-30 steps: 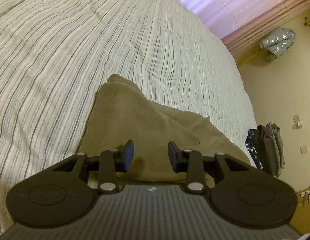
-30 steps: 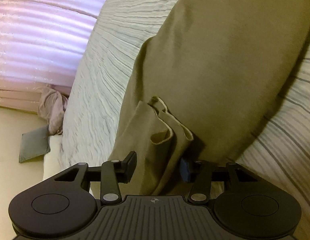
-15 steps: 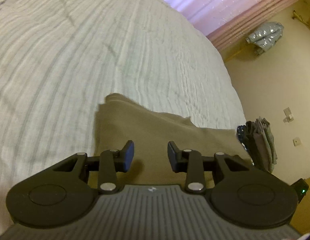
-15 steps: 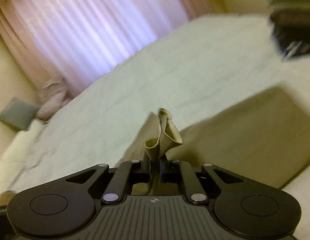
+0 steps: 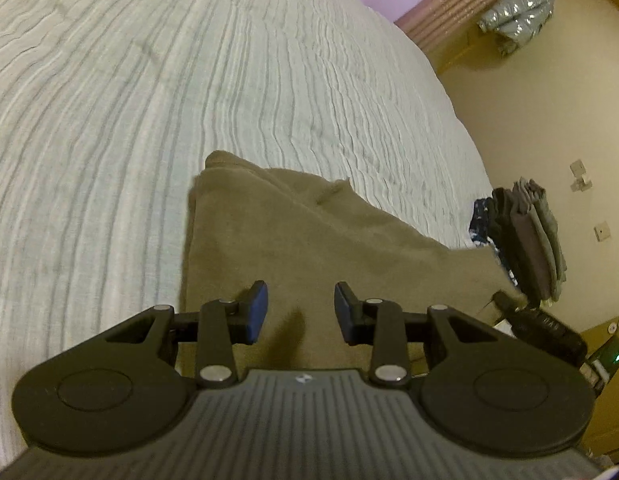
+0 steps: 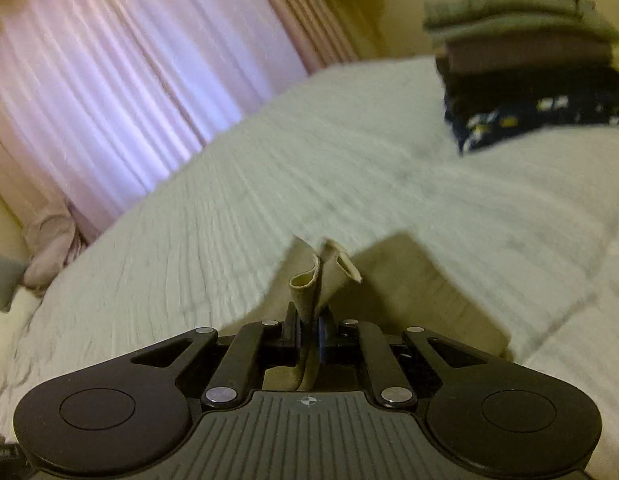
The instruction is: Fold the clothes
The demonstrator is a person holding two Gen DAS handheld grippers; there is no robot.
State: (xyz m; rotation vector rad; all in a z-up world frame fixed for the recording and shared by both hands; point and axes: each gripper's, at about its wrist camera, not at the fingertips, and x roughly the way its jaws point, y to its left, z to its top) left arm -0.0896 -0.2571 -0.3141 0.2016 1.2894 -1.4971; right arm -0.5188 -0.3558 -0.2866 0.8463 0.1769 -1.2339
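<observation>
Left hand-held gripper (image 5: 301, 307) gapes wide; right hand-held gripper (image 6: 309, 330) seems clamped, view blurred.

The right hand-held gripper (image 6: 309, 338) pinches a bunched edge of the tan garment (image 6: 413, 280) above the striped bedspread (image 6: 269, 184).

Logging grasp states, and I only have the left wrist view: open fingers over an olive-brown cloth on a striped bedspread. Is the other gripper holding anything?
Observer: Yes. The right gripper is shut on a bunched edge of the olive-brown cloth.
Reviewer: Anything beyond it?
Observer: A pink pleated curtain hangs past the striped bedspread.
Reviewer: And the folded pile?
Observer: The stack of folded clothes has a dark floral piece at its bottom.
</observation>
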